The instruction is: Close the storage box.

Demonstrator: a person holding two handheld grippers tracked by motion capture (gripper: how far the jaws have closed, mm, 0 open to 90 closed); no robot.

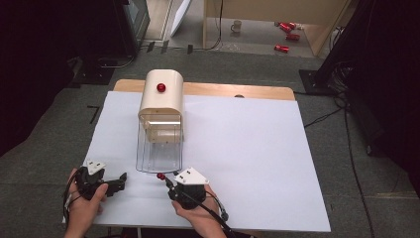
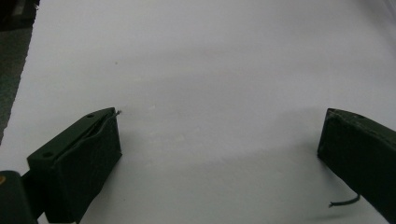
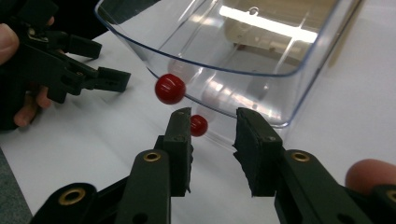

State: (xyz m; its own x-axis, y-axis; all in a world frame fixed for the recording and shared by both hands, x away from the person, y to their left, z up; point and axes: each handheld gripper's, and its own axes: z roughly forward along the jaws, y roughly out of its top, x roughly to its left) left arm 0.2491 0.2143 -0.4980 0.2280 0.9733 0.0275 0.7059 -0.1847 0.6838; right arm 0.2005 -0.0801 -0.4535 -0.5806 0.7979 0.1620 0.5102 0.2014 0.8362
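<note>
A worktop covered with white paper fills the scene, with a person's hands entering from the near edge. Ahead of both tongs, toward the far side, sits a cream bread-bin-shaped box with a red knob on top. A clear plastic drawer is pulled out of it toward the person, its front wall just ahead of the right tongs. The right tongs are partly open, jaws a moderate gap apart, holding nothing. Just beyond and to the left of their tips, the drawer's small red ball knob sticks out from the clear front wall; a second red ball beside the left jaw looks like its reflection, though that is uncertain. The left tongs rest off to the left of the right tongs, jaws spread wide over bare paper, gripping nothing.
</note>
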